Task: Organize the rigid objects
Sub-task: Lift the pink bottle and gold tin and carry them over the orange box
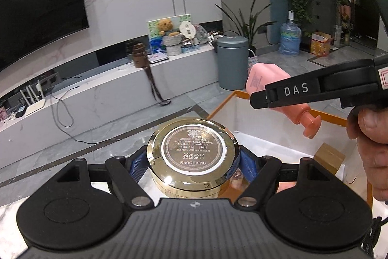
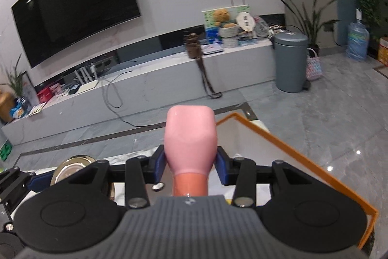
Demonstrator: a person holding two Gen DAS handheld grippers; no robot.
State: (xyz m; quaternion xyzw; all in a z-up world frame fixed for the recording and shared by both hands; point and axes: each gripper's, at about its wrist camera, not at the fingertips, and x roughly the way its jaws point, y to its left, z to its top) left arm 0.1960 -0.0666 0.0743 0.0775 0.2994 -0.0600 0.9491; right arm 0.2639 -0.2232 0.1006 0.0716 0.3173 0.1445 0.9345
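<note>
Compact [image 1: 192, 154] and bottle [image 2: 190, 141], both lifted and on the way to the orange-rimmed bin [image 2: 303, 152].
Gold compact clamped in left tongs [image 1: 192, 163], pink bottle clamped in right tongs [image 2: 190, 168], above the marble tabletop [image 1: 72, 186] beside the bin. Carrying step by the look of it; next likely over the rim, then release. Counted: one compact, one bottle, one bin, two tongs.
</note>
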